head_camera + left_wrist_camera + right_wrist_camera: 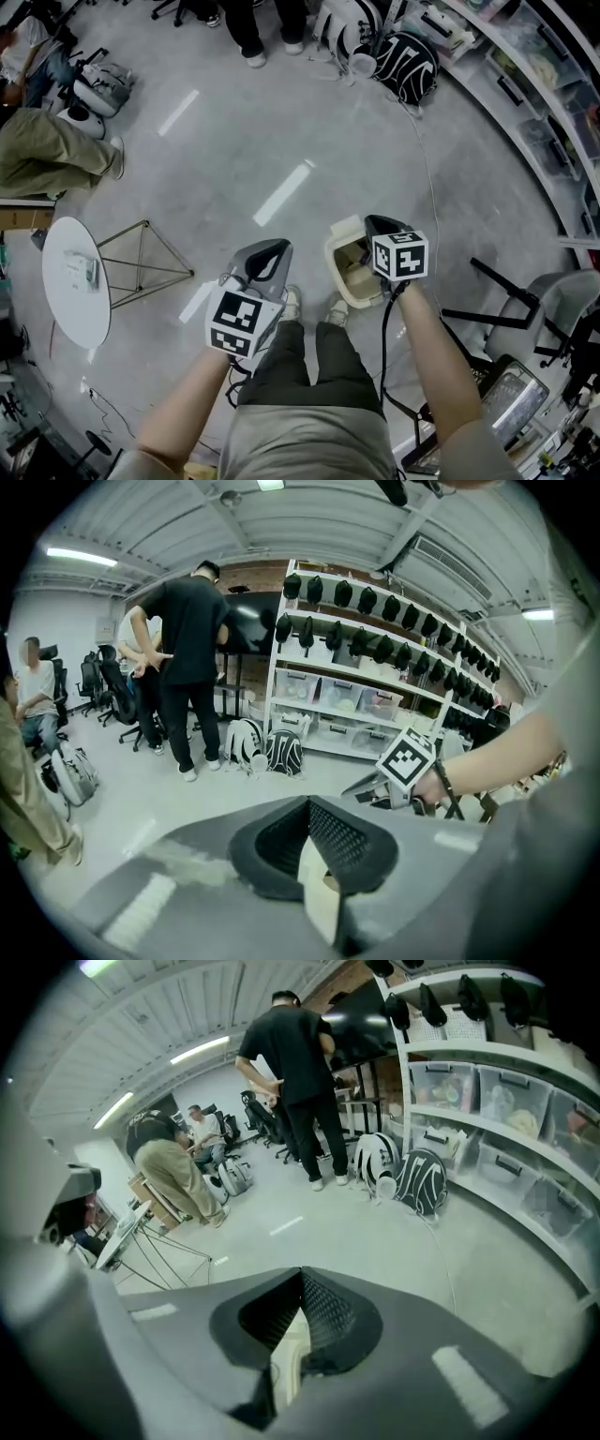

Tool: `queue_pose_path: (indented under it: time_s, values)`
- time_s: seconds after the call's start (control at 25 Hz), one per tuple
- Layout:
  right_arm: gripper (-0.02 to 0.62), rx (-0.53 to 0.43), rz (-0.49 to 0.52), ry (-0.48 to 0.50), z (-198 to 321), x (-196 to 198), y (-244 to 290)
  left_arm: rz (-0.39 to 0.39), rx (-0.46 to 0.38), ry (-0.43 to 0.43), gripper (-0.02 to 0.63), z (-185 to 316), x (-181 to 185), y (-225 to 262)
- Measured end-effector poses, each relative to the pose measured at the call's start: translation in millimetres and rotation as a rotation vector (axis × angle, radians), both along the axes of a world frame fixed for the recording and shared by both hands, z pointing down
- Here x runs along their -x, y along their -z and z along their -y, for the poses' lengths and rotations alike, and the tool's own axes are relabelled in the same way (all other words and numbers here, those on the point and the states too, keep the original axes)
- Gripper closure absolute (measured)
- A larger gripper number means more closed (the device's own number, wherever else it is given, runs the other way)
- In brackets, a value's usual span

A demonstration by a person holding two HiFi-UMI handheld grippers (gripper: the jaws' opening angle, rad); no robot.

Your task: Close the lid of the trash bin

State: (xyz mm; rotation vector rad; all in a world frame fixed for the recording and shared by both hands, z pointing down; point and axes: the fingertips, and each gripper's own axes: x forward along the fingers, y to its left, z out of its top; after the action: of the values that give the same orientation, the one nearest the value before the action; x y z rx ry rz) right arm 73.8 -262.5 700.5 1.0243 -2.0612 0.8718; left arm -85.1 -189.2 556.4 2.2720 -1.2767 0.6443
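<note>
My left claw point(309, 802): jaws together at tip, nothing between, held out over grey floor point(234, 159) ahead of my shoes. My right claw point(302, 1272): jaws pressed together too, empty. Head view: right claw hangs above cream trash bin point(336, 267), contact unclear. Bin sits on floor just right of my feet, top open, inside showing. Left claw just beside bin, apart from it. Further out: round white table point(75, 281) at left, backpacks point(405, 66) by shelves point(553, 112).
</note>
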Motion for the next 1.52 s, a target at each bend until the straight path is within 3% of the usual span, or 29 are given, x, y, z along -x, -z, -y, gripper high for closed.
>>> queue_pose_path:
  time_s: [0.16,0.4,0.6,0.84,1.04,1.32,1.52]
  values:
    - [0.592,0.042,-0.039,0.021,-15,1,-34,-0.008,0.054,0.011,0.603,-8,0,-30]
    - [0.592,0.048,-0.024,-0.048,-29,-9,-38,0.0,0.111,0.017,0.604,-22,2,-59]
    - [0.592,0.081,-0.061,-0.111,-68,-35,-42,0.002,0.148,-0.002,0.604,-39,-6,-75]
    - [0.592,0.034,-0.112,-0.151,-121,-72,-66,0.007,0.218,-0.068,0.603,-64,-31,-115]
    - [0.592,0.217,0.118,-0.332,-162,-87,-126,-0.007,0.288,-0.155,0.604,-89,-64,-157]
    - [0.592,0.355,0.009,-0.386,-195,-115,-247,-0.006,0.388,-0.185,0.604,-110,-86,-221]
    - [0.591,0.423,0.022,-0.396,-202,-119,-269,-0.007,0.424,-0.201,0.603,-117,-99,-231]
